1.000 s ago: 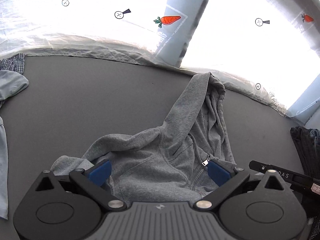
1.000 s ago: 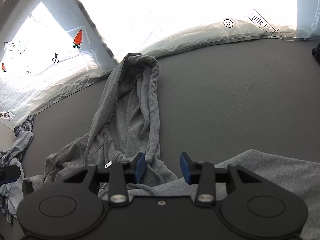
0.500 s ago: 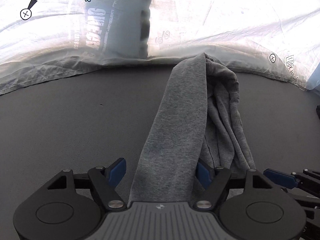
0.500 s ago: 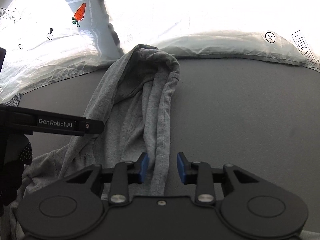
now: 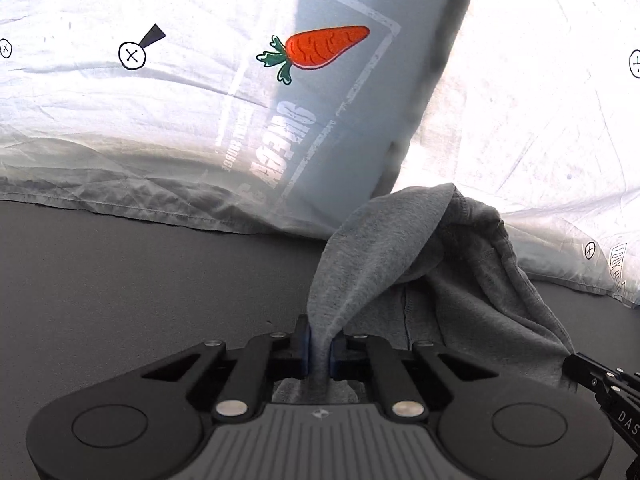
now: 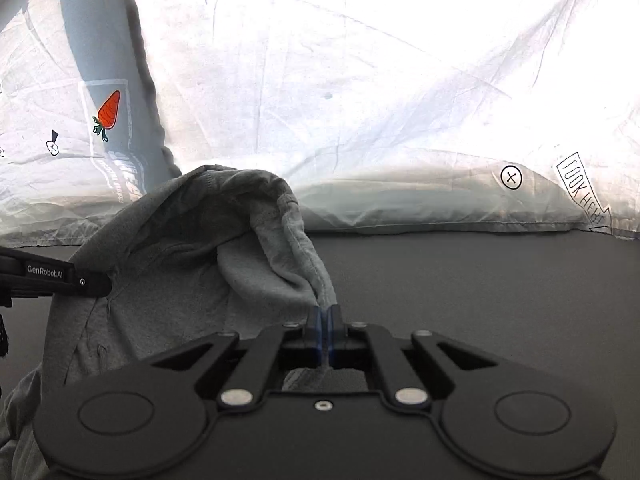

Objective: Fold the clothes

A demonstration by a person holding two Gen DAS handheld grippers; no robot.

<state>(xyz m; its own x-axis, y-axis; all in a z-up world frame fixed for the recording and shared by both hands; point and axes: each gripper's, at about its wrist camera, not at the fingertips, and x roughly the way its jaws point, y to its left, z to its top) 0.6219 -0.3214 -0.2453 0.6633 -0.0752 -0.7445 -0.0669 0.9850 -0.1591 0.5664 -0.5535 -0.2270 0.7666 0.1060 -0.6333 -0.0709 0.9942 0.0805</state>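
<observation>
A grey zip hoodie (image 5: 400, 264) lies on the dark table, its hood bunched up towards the back. My left gripper (image 5: 319, 340) has its jaws closing, and the blue pads pinch a ridge of the hood's left side. In the right wrist view the hoodie (image 6: 180, 248) fills the left half, and my right gripper (image 6: 325, 322) is shut on the hood's stitched right edge. The left gripper's black finger (image 6: 56, 276) reaches onto the cloth from the left. The right gripper's tip (image 5: 600, 380) shows at the lower right of the left wrist view. The hoodie's body is hidden below both grippers.
A dark grey table top (image 5: 120, 280) runs out to both sides of the hood. Behind it hangs a bright white printed sheet (image 6: 400, 100) with a carrot picture (image 5: 320, 52) and cross marks; its hem lies along the table's back edge.
Both grippers moved forward along the hoodie to the hood. The left one went from wide open to pinching the cloth; the right one shut on the hood's edge.
</observation>
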